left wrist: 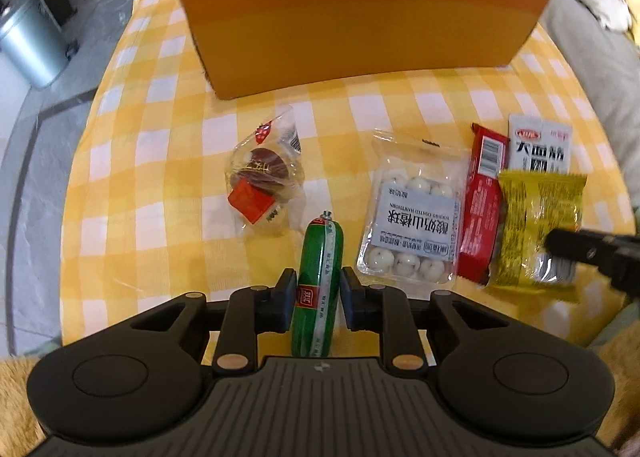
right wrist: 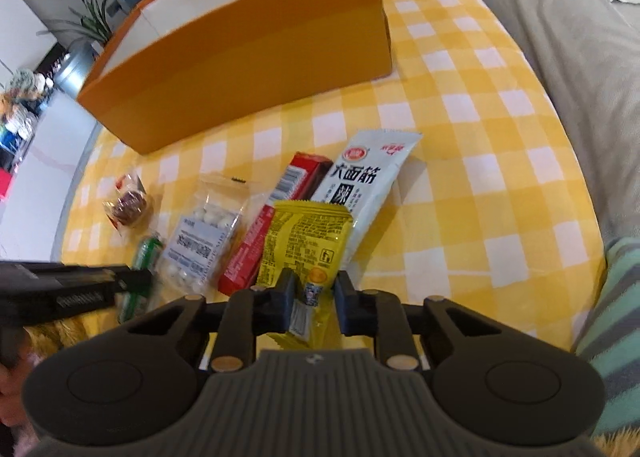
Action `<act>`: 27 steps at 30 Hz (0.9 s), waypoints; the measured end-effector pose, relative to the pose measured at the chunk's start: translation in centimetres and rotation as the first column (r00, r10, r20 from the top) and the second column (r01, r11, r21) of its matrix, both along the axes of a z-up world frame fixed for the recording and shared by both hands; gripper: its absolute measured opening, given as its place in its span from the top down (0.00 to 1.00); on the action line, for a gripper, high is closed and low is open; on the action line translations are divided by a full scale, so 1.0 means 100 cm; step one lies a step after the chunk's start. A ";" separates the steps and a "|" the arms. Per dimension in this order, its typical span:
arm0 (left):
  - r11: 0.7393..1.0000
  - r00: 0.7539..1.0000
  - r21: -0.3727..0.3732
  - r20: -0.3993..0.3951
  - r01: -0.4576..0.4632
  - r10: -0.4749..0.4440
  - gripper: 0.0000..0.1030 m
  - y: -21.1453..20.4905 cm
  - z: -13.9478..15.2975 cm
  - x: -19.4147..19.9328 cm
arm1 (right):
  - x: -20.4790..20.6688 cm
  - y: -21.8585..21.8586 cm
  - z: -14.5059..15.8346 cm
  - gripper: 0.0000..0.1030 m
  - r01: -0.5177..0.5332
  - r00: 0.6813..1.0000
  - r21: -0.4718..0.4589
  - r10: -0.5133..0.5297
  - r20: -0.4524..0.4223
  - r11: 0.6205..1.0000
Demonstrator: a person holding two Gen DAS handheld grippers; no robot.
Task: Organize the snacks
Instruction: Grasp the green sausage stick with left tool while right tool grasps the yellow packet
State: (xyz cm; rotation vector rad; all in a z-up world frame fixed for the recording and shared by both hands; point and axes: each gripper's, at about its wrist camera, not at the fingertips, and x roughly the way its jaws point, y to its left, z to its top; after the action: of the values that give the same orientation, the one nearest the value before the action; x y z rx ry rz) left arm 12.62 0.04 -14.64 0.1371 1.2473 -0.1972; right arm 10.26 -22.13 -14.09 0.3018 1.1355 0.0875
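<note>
Left gripper (left wrist: pixel 316 289) clenched on a green plastic-wrapped sausage stick (left wrist: pixel 318 289), right gripper (right wrist: pixel 314 293) pinching a crinkled yellow foil snack packet (right wrist: pixel 304 241), both on the yellow-checked tablecloth (left wrist: pixel 160 185), orange cardboard box (left wrist: pixel 360 17) beyond

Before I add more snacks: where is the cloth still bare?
Bare cloth lies right of the white packet toward the grey sofa, and between the orange box and the snack row. Crowded: white packet, red bar, yellow packet overlap, beside the bag of white balls.
</note>
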 end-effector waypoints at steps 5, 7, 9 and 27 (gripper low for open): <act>1.000 1.000 -0.005 -0.009 0.000 0.000 0.75 0.001 -0.001 0.002 | -0.004 -0.008 0.005 0.89 0.035 0.999 0.058 -0.036 0.009 0.998; 1.000 1.000 -0.011 -0.013 -0.004 0.004 0.75 0.002 0.000 0.002 | -0.005 -0.007 0.008 0.90 0.029 1.000 0.048 -0.030 0.008 0.998; 1.000 1.000 -0.021 -0.017 -0.013 0.013 0.75 0.004 0.000 0.002 | -0.007 -0.003 0.010 0.90 0.020 1.000 -0.007 -0.020 0.009 1.000; 0.999 0.999 -0.045 -0.032 -0.025 0.023 0.76 0.007 -0.001 0.005 | 0.008 0.011 -0.002 0.86 -0.053 0.998 0.174 0.046 0.046 0.983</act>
State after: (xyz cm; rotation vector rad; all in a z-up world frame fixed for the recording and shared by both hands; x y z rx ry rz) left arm 13.10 0.79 -14.74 0.0797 1.2738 -0.2075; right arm 11.02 -21.03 -14.34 0.4262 1.0963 0.2372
